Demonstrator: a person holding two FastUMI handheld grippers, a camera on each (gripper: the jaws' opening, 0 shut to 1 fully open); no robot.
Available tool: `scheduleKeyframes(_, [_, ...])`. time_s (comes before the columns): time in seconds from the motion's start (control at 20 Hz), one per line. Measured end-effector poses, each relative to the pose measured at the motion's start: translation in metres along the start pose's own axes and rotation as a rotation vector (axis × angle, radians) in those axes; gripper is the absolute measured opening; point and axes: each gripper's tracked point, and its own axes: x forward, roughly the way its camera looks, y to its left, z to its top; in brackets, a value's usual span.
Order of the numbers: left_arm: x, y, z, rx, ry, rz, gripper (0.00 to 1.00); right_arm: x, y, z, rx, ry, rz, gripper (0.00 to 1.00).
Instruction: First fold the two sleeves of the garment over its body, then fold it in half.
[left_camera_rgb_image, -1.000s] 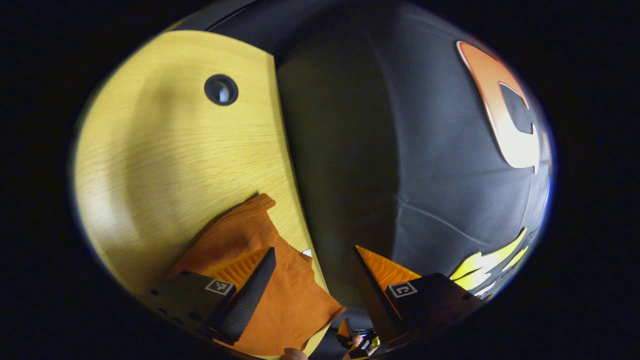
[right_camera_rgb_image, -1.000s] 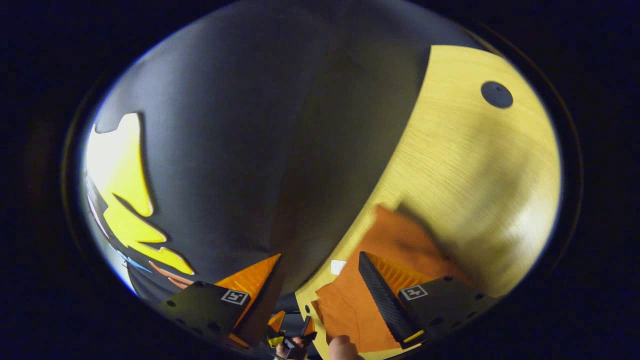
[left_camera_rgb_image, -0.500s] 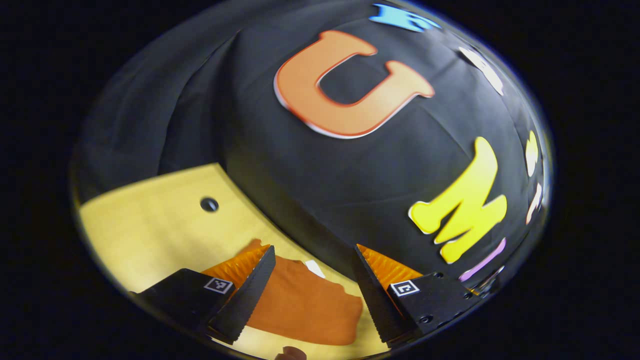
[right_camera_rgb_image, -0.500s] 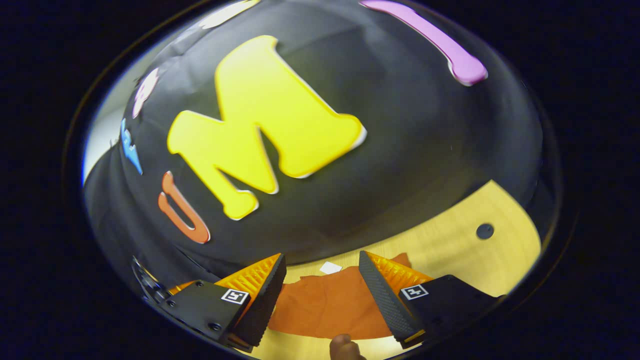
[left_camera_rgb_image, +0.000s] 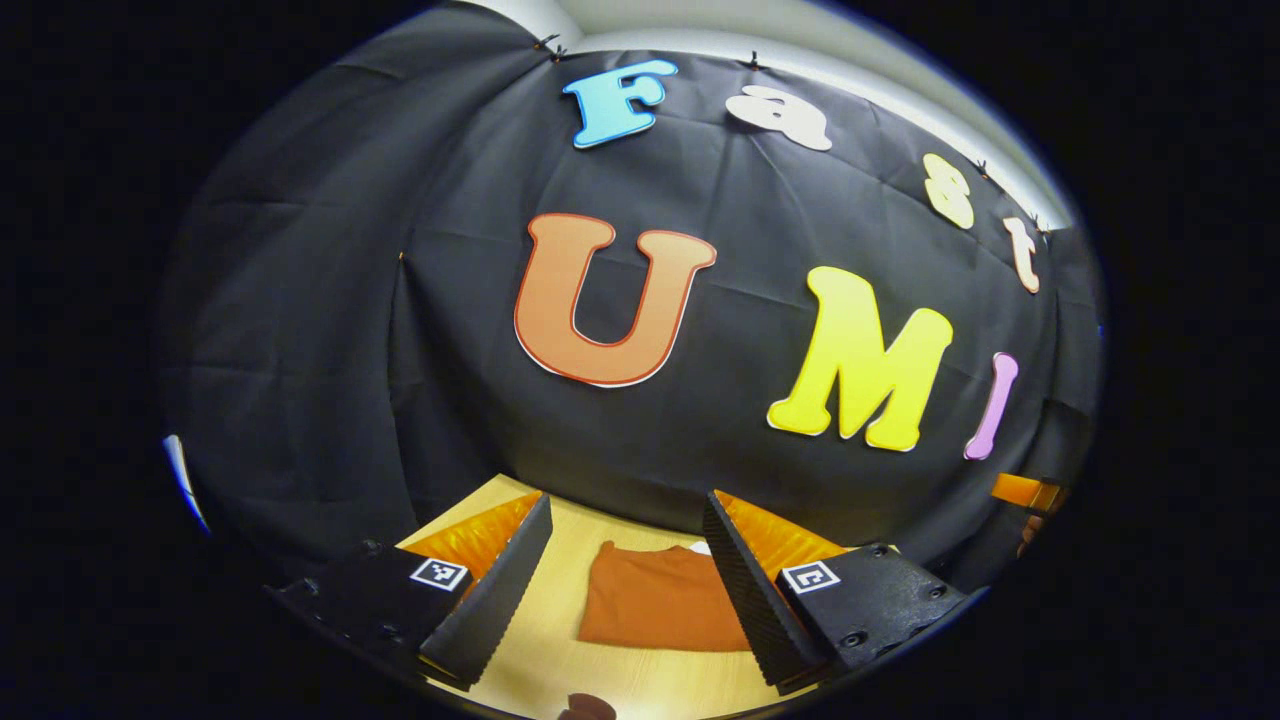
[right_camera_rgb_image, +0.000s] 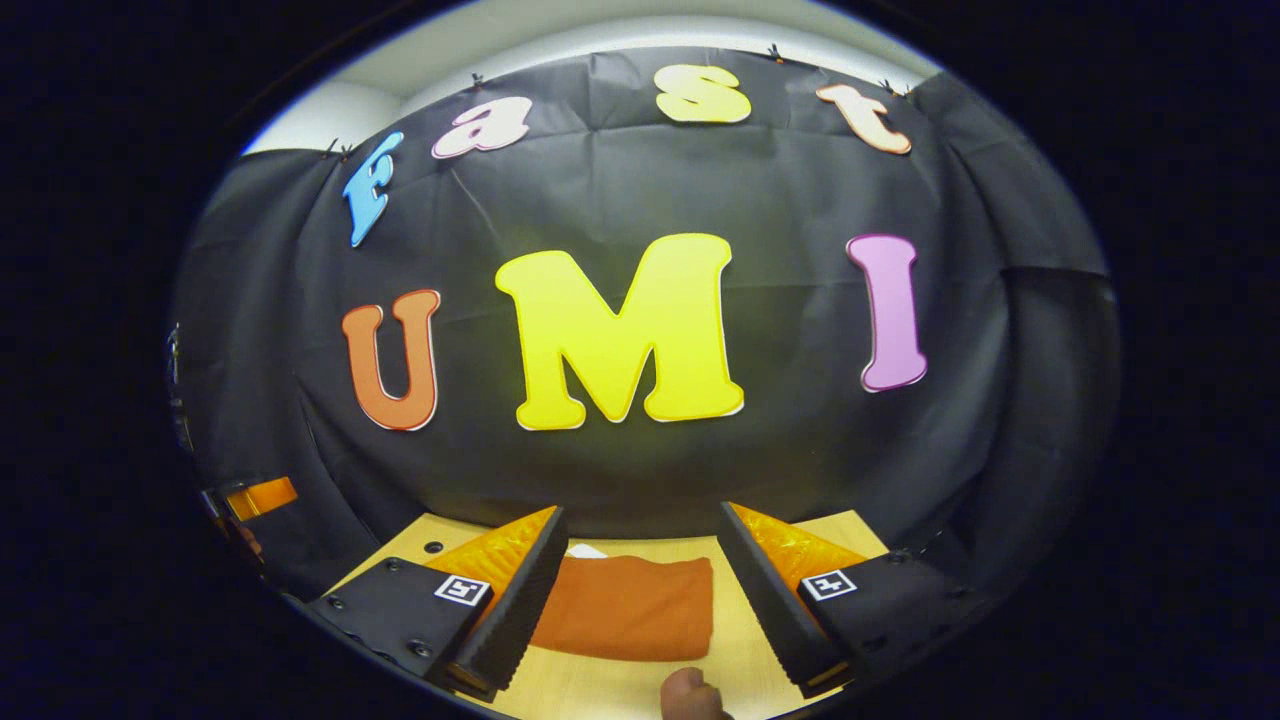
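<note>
Plainly folded: garment (left_camera_rgb_image: 660, 610) lay flat on the table (left_camera_rgb_image: 560, 670) as a compact orange rectangle, near the booth's wall (left_camera_rgb_image: 700, 440), long axis running side to side across both views. Seen from the left gripper view with a straight lower edge toward the camera and a slightly rounded far edge; a small white tag (left_camera_rgb_image: 700, 548) peeked out at the far right corner. Seen from the right gripper view (right_camera_rgb_image: 625, 605) with the tag (right_camera_rgb_image: 585, 551) at the far left corner instead, and a thick rolled fold along the right side.

Left gripper view alone gave a sliver of an orange-edged thing and a bit of a hand (left_camera_rgb_image: 1030, 505) at the far right rim, too small to make out further. Right gripper view alone gave a dark round hole (right_camera_rgb_image: 433, 547) in the table at the left, a similar orange-edged thing (right_camera_rgb_image: 260, 497) at the far left rim, and a fingertip (right_camera_rgb_image: 690, 695) at the bottom edge. A darker rounded shape sat at the bottom of the left gripper view too, not clear enough to name.

Left gripper (left_camera_rgb_image: 625, 590) was spread wide, grasping nothing, fingers framing the garment from above and apart from it. Right gripper (right_camera_rgb_image: 640, 600) likewise spread wide and free, its fingers to either side of the garment in the view, touching neither cloth nor table as far as could be told.
</note>
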Motion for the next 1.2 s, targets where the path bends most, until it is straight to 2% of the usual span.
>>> scheduleKeyframes(0.15, [-0.041,0.001,-0.015,0.068,-0.002,-0.016,0.98,-0.063,-0.011,-0.013,-0.038,-0.039,-0.105,0.97])
scheduleKeyframes(0.4, [-0.096,-0.022,-0.052,0.156,0.038,-0.096,0.98,-0.151,-0.007,-0.043,-0.068,-0.065,-0.19,0.97])
scheduleKeyframes(0.55, [-0.117,-0.03,-0.062,0.157,0.035,-0.142,0.98,-0.171,0.009,-0.05,-0.042,-0.079,-0.174,0.97])
scheduleKeyframes(0.75, [-0.125,-0.039,-0.039,0.154,-0.053,-0.18,0.98,-0.171,0.039,-0.065,-0.073,-0.038,-0.115,0.97])
scheduleKeyframes(0.85, [-0.125,-0.038,-0.034,0.154,-0.067,-0.177,0.98,-0.173,0.054,-0.063,-0.094,-0.039,-0.082,0.94])
scheduleKeyframes(0.95, [-0.127,-0.035,-0.035,0.172,-0.07,-0.165,0.98,-0.173,0.067,-0.059,-0.108,-0.049,-0.053,0.96])
scheduleKeyframes(1.2, [-0.13,-0.027,-0.037,0.168,-0.057,-0.139,0.98,-0.173,0.081,-0.057,-0.127,-0.052,-0.006,0.96])
